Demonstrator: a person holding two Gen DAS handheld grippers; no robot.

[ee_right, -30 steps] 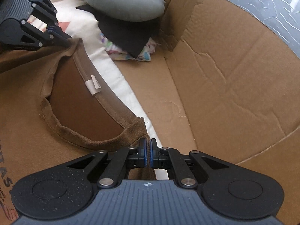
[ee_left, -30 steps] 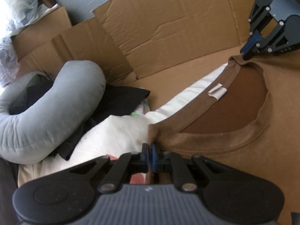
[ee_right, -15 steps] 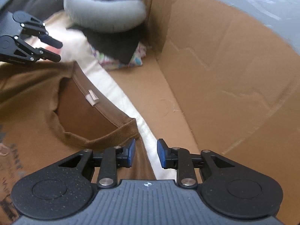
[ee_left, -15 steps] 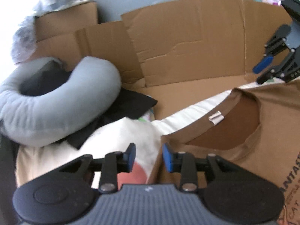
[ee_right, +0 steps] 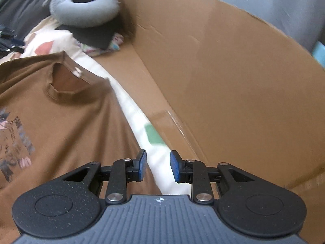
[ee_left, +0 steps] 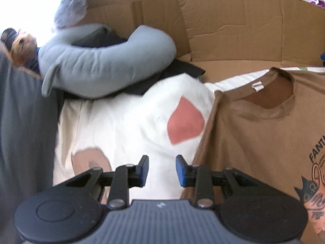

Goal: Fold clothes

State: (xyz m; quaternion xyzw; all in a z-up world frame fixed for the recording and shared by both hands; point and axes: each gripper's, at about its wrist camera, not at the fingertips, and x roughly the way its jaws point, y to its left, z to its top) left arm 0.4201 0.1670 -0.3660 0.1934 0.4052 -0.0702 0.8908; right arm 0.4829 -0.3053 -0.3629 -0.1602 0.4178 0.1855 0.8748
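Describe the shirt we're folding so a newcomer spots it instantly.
Find the cardboard wall; a white patterned sheet lies below it. On that sheet lies the brown T-shirt: the only brown garment, printed front up, a small pale tag in its collar.

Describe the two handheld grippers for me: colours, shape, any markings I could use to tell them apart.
Both look alike. The left gripper and right gripper each have a ribbed dark grey body flanked by two round black discs, black linkage arms with silver pivot pins, and blue pads on the fingertips. A small white mark sits at each body's centre; the right one's black parts look speckled. No cables or sleeves show.
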